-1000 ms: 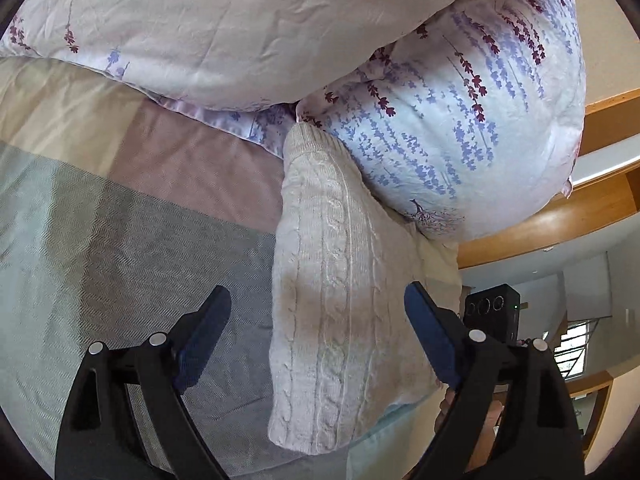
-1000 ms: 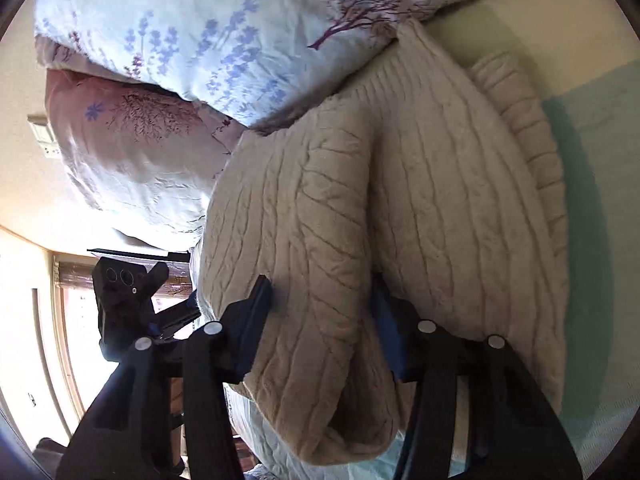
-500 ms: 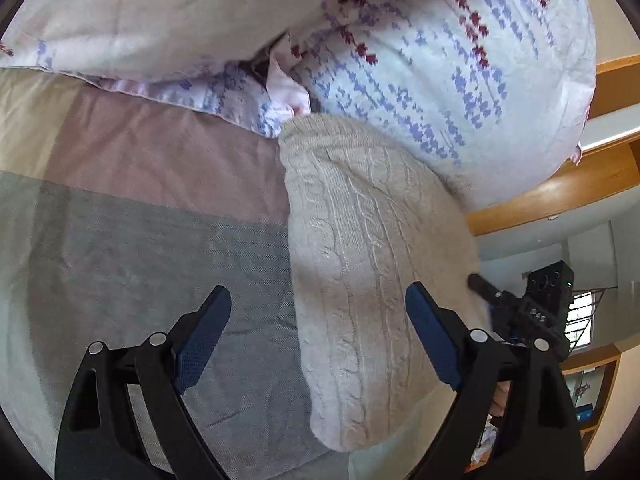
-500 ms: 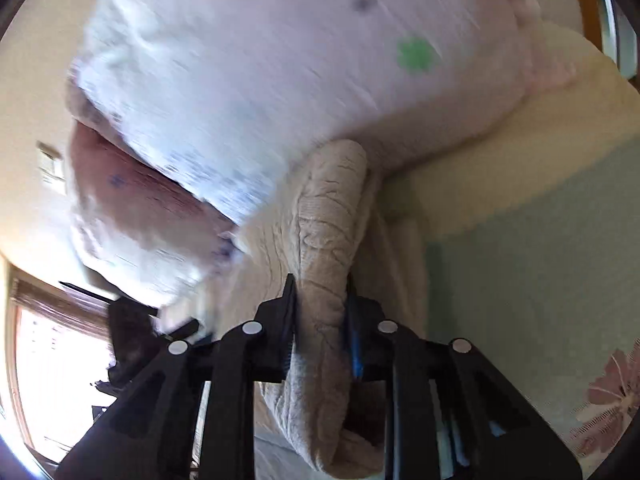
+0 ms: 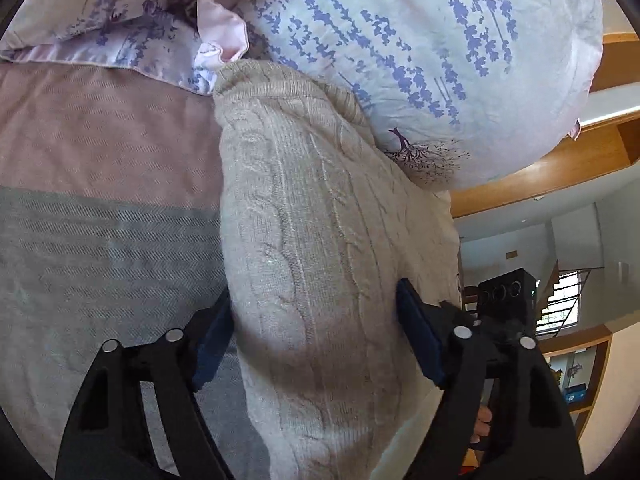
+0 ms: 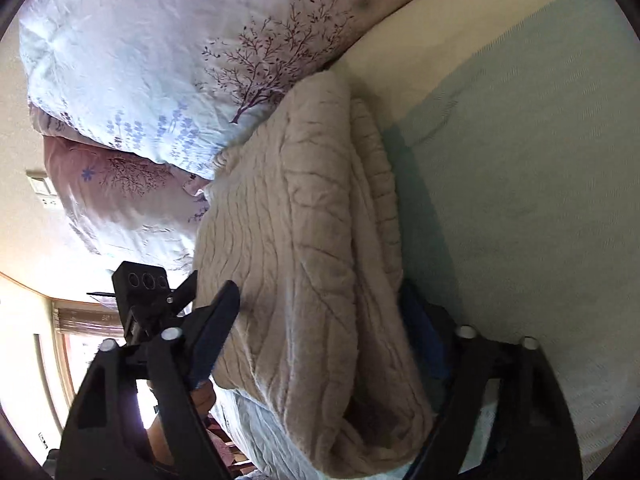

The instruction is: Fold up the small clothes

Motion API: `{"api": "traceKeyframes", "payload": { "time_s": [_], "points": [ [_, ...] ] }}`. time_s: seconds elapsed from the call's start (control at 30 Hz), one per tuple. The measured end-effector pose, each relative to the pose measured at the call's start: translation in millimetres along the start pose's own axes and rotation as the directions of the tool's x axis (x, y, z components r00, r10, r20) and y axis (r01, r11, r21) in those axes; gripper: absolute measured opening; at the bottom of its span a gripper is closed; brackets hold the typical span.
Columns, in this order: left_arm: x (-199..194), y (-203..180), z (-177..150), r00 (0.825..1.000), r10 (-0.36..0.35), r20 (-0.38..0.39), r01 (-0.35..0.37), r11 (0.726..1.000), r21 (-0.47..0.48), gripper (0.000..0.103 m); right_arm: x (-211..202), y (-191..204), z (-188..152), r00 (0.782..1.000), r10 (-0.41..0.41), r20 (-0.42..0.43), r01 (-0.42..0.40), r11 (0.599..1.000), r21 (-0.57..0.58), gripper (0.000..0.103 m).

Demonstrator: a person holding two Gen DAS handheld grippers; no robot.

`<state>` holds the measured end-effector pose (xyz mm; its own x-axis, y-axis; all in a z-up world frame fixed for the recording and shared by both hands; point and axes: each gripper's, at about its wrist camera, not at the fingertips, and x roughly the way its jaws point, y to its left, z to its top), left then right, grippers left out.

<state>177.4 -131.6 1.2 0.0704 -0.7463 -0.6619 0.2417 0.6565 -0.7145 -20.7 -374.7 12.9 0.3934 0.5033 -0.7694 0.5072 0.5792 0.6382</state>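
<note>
The right gripper (image 6: 316,344), clamped on the sweater (image 6: 304,264) 0.5 seconds ago, now stands apart. At lower center, the left gripper (image 5: 316,340) also straddles it, jaws apart, so the fold looks placed.

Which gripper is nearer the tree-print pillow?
Neither, clearly. Both the left gripper and right gripper straddle the folded cable-knit sweater, whose far end touches the tree-print pillow; both sit comparably short of it.

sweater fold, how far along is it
Done: the cream cable-knit sweater already lies doubled into a thick bundle against the floral pillow. In hand: left gripper and right gripper both straddle it, jaws open. Left: probably just squaring it up on the bedspread.
</note>
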Motion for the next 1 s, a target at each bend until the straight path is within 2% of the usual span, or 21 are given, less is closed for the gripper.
{"api": "traceKeyframes", "payload": {
  "time_s": [0.03,0.1,0.2,0.3,0.33,0.37,0.4,0.43,0.47,0.53,0.57,0.6,0.63,0.67,0.7,0.77,0.8,0.83,0.9,0.93,1.0],
  "points": [
    [3.4,1.1,-1.7,1.0,-0.008,0.012,0.008,1.0,0.0,0.07,2.9,-2.7,-3.1,1.0,0.013,0.004,-0.013,1.0,0.017,0.033],
    [-1.4,4.3,-3.7,0.999,-0.036,0.037,0.037,0.999,-0.009,0.053,0.8,-1.3,-9.5,0.997,0.071,0.026,-0.073,0.997,0.041,0.029],
    [-29.0,6.2,-7.3,0.993,-0.087,0.073,0.087,0.996,0.003,0.047,-3.3,26.6,-19.7,0.99,0.14,0.02,-0.14,0.99,-0.033,0.027],
    [-76.0,6.0,-16.4,0.986,-0.092,0.138,0.081,0.993,0.082,0.049,1.9,56.4,-31.4,0.987,0.16,-0.027,-0.162,0.978,-0.129,0.026],
    [-84.3,7.4,-17.4,0.988,-0.041,0.148,0.026,0.995,0.101,0.052,12.7,63.3,-34.7,0.991,0.124,-0.048,-0.131,0.977,-0.167,0.027],
    [-86.1,8.3,-18.1,0.988,0.044,0.151,-0.064,0.99,0.129,0.055,25.4,65.6,-35.1,0.996,0.061,-0.062,-0.072,0.979,-0.193,0.027],
    [-81.4,7.9,-17.8,0.975,0.16,0.152,-0.185,0.967,0.174,0.058,40.1,66.3,-34.9,0.997,-0.026,-0.074,0.01,0.978,-0.209,0.028],
    [-72.2,8.8,-18.1,0.949,0.283,0.142,-0.308,0.928,0.209,0.06,56.7,65.6,-34.6,0.989,-0.121,-0.087,0.101,0.973,-0.206,0.036],
    [-68.3,10.5,-19.3,0.935,0.328,0.136,-0.351,0.911,0.217,0.062,60.5,66.1,-35.3,0.988,-0.138,-0.075,0.122,0.975,-0.186,0.037],
    [-84.1,5.0,-23.9,0.936,0.304,0.179,-0.335,0.924,0.182,0.062,48.4,78.2,-40.3,0.98,-0.198,-0.016,0.191,0.96,-0.203,0.046],
    [-93.9,1.4,-27.5,0.923,0.32,0.211,-0.358,0.917,0.176,0.063,28.2,90.4,-50.7,0.959,-0.268,0.088,0.282,0.928,-0.243,0.051],
    [-106.0,-1.2,-33.7,0.906,0.342,0.249,-0.389,0.905,0.173,0.071,14.8,98.3,-58.1,0.949,-0.277,0.153,0.309,0.915,-0.26,0.059],
    [-117.1,-5.0,-41.4,0.891,0.356,0.281,-0.41,0.896,0.168,0.075,-2.4,103.7,-66.5,0.949,-0.242,0.204,0.292,0.917,-0.271,0.069],
    [-126.6,-8.1,-48.4,0.882,0.362,0.301,-0.422,0.892,0.161,0.083,-18.9,109.0,-75.1,0.966,-0.139,0.22,0.197,0.942,-0.272,0.073],
    [-137.6,-6.2,-53.8,0.877,0.366,0.311,-0.427,0.891,0.156,0.087,-27.3,111.3,-83.0,0.982,-0.023,0.189,0.075,0.96,-0.268,0.079],
    [-138.5,-18.4,-69.3,0.869,0.386,0.31,-0.445,0.884,0.144,0.091,-23.6,114.0,-92.4,0.991,0.081,0.104,-0.051,0.962,-0.267,0.084],
    [-138.5,-19.2,-73.6,0.864,0.4,0.307,-0.456,0.879,0.137,0.092,-13.0,111.8,-95.7,0.996,0.081,0.045,-0.066,0.96,-0.271,0.084],
    [-136.2,-20.3,-79.9,0.858,0.414,0.304,-0.467,0.875,0.129,0.092,-0.5,108.4,-96.9,0.999,0.036,0.02,-0.03,0.966,-0.258,0.084],
    [-139.2,-14.5,-91.8,0.842,0.461,0.282,-0.503,0.859,0.099,0.098,21.9,101.4,-91.6,0.993,-0.109,0.034,0.114,0.968,-0.222,0.079],
    [-137.0,-14.5,-97.6,0.832,0.485,0.271,-0.523,0.848,0.087,0.098,23.4,91.0,-86.8,0.99,-0.126,0.057,0.134,0.973,-0.188,0.076],
    [-134.4,-16.6,-110.4,0.824,0.505,0.256,-0.541,0.835,0.096,0.099,11.6,90.0,-84.6,0.989,-0.122,0.078,0.132,0.982,-0.134,0.075]
  ]
}}
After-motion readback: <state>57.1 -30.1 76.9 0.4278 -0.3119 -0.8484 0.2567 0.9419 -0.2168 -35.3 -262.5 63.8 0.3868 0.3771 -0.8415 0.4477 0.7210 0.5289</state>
